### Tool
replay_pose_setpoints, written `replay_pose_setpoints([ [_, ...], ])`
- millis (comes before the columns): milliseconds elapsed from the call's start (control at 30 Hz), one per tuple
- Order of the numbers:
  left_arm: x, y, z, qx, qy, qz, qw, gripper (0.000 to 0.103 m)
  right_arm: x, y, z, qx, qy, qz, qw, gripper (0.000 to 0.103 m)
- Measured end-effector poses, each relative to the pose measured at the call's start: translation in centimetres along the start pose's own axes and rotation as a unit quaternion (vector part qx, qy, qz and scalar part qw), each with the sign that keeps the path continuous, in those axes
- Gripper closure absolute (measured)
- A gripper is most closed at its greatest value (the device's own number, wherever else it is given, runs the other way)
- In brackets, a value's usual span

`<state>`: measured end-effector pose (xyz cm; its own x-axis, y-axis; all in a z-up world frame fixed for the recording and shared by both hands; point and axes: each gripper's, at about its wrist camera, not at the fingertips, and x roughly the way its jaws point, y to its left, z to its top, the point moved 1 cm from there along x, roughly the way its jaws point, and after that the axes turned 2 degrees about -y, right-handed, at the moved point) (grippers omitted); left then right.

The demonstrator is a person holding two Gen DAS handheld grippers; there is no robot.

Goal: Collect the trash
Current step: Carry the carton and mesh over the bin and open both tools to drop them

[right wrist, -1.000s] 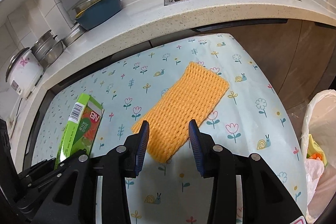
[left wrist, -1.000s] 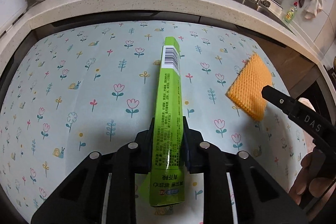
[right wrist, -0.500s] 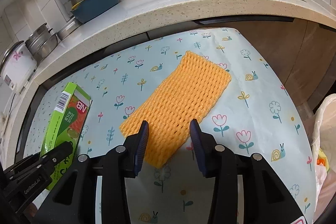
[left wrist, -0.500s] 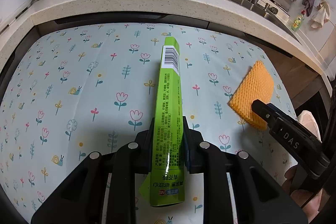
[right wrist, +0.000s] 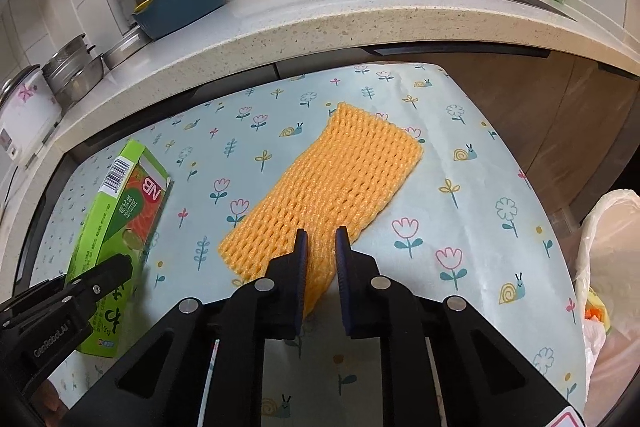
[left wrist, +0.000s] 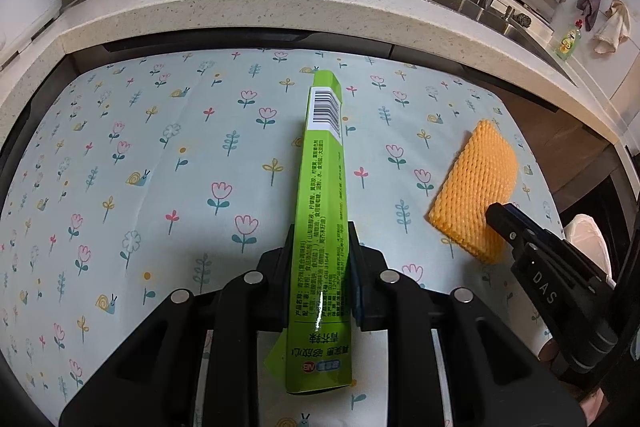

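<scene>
Pale blue cloth, green box, orange net

The tabletop cloth [left wrist: 160, 163] is pale blue, printed with pink tulips, yellow sprigs and small snails. The carton [left wrist: 322, 227] is lime green with a white barcode patch and an orange-red front panel. The foam net [right wrist: 332, 191] is orange, ribbed in a mesh pattern.

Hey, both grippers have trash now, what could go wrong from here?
1. The right gripper is closing on only a corner of the soft orange foam net, so it may slip out when lifted.
2. The left gripper holds the long green box near one end; it could swing or twist.
</scene>
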<state>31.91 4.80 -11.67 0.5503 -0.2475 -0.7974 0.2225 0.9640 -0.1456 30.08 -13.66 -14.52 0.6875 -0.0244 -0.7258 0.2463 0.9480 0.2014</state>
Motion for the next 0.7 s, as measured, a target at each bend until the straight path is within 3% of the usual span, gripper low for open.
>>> replay_pose_setpoints([
  [300, -2.5, -3.2, -0.6, 0.015, -0.010, -0.015, 0.9997, 0.082, -4.7, -2.1, -0.5, 0.012, -0.028, 0.007, 1.000, 0.093],
  [700, -7.4, -12.1, -2.3, 0.072, -0.033, -0.054, 0.9954, 0.082, -13.7, -8.5, -1.0, 0.051, -0.084, -0.007, 0.995, 0.093],
])
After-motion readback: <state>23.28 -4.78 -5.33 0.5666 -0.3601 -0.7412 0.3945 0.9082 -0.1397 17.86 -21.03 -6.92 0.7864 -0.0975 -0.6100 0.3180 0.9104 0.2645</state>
